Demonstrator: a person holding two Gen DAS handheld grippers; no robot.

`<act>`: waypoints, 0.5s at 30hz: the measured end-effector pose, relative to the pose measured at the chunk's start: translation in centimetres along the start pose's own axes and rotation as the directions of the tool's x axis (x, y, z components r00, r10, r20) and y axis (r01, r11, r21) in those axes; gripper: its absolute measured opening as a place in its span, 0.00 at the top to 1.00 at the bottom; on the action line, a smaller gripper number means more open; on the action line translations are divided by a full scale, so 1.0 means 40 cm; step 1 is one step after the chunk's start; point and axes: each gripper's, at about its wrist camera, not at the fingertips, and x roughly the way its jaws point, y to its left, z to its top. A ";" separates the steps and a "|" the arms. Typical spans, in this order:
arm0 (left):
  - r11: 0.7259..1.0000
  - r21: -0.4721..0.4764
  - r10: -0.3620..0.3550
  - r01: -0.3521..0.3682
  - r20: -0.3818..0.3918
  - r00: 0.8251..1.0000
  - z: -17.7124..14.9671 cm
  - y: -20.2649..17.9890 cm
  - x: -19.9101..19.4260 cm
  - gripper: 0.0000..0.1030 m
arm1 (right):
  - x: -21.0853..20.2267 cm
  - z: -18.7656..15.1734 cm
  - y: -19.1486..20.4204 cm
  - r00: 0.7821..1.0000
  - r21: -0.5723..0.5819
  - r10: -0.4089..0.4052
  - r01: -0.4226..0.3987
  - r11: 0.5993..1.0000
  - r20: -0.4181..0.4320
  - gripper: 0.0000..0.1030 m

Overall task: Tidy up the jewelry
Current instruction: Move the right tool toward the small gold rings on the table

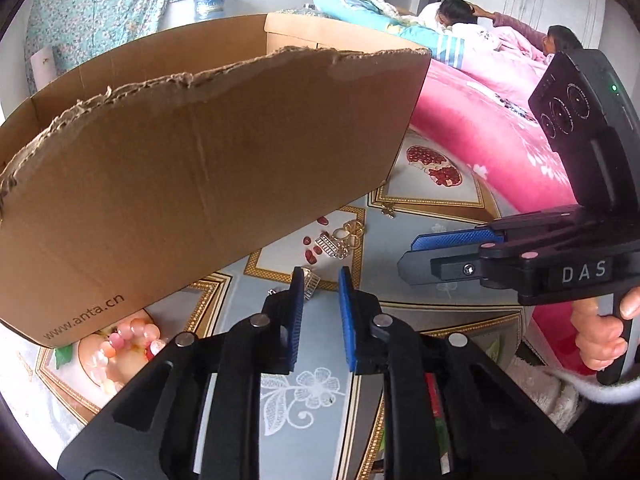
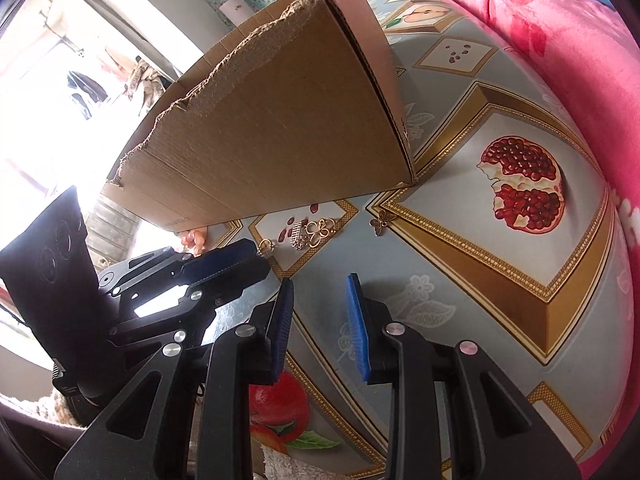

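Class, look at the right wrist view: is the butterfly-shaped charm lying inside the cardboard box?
No. The butterfly-shaped charm lies on the patterned tablecloth, outside the cardboard box, beside the pomegranate picture.

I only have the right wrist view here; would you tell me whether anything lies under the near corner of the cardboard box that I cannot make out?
Observer: Yes. In the left wrist view a pink bead bracelet lies at the corner of the cardboard box, partly under its edge.
Operator: Thank you. Is the left gripper holding anything?
Observer: No. The left gripper has a clear gap between its pads; a small gold piece lies on the tablecloth just beyond its tips, untouched.
Operator: And how is my own gripper held?
Observer: A hand grips the handle of the right gripper, with a fleecy white sleeve behind it.
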 end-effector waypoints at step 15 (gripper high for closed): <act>0.992 0.112 0.065 -0.062 -0.020 0.998 0.012 -0.053 -0.026 1.00 | -0.001 0.007 -0.042 0.995 0.025 0.097 -0.098 0.995 0.012 0.74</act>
